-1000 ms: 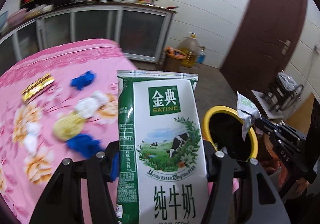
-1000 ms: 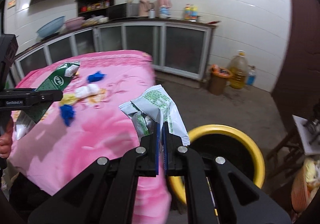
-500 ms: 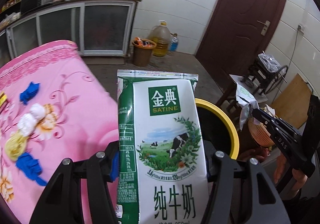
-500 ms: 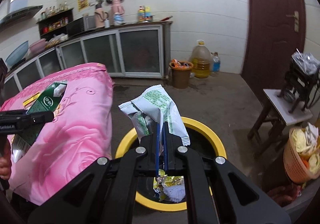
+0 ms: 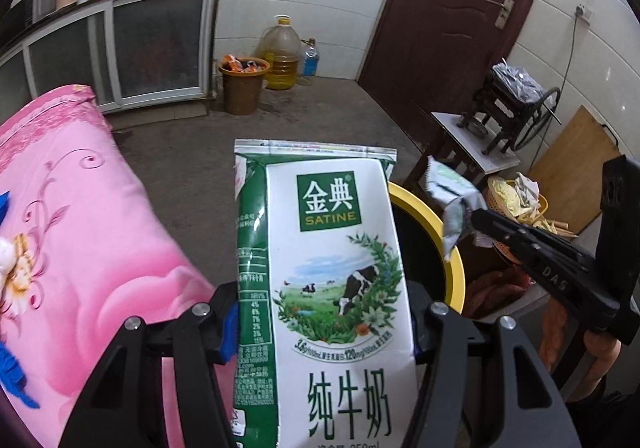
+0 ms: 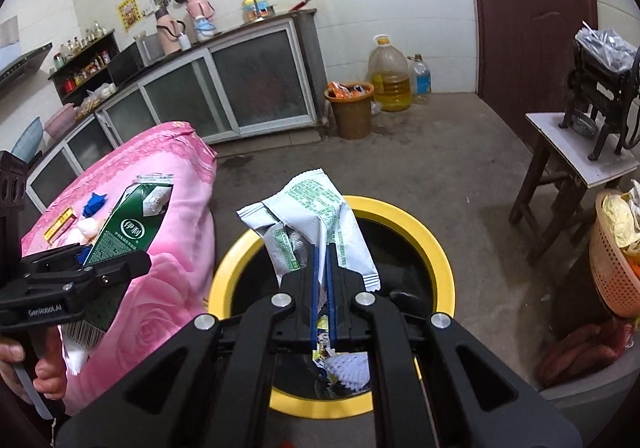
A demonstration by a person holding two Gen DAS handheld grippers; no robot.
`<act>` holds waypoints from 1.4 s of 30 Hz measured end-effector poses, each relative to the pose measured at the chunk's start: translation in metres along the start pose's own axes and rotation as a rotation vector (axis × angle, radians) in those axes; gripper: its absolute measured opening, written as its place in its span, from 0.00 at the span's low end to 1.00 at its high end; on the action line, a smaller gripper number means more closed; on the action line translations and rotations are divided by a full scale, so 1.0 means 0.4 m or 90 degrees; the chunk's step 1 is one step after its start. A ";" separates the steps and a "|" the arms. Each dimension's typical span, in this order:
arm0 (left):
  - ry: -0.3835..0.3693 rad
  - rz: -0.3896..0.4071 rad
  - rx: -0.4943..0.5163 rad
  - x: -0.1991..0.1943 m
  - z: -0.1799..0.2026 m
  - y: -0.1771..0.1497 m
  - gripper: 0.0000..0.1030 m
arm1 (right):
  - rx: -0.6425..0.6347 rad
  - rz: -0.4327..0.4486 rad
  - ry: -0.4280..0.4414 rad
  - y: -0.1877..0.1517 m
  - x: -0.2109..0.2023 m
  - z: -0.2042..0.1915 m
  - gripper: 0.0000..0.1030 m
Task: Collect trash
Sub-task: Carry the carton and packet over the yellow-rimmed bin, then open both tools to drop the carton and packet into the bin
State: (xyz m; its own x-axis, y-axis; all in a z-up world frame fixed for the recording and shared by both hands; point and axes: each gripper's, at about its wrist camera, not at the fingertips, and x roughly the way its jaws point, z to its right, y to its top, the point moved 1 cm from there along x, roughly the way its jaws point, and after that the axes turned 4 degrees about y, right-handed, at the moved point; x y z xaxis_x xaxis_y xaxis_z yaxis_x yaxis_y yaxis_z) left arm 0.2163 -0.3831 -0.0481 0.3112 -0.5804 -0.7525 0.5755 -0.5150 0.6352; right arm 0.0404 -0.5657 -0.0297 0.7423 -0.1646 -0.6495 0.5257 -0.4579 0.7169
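You are at the drop: right tongs [image 6: 322,248] pinched on the wrapper [image 6: 316,208] over the yellow-rimmed bin [image 6: 436,248]; left tongs [image 5: 324,312] clamp the milk carton [image 5: 340,268]; release both over the bin at lower centre.

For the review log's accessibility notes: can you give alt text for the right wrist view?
The right gripper holds a crumpled white-and-green wrapper, jaws shut on it, over a yellow-rimmed bin that has trash inside. At left, the left gripper holds a green milk carton over the pink floral tablecloth.
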 end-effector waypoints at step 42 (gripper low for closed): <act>-0.023 0.011 -0.077 0.067 -0.026 0.043 0.85 | 0.058 -0.072 -0.070 -0.021 0.094 0.072 0.39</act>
State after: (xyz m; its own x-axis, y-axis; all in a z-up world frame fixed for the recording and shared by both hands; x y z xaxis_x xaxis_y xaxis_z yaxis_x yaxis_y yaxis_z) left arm 0.2423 -0.4011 -0.0593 0.2956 -0.6123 -0.7333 0.6581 -0.4259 0.6209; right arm 0.0518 -0.5930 -0.0674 0.6282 -0.2007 -0.7517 0.5596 -0.5547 0.6158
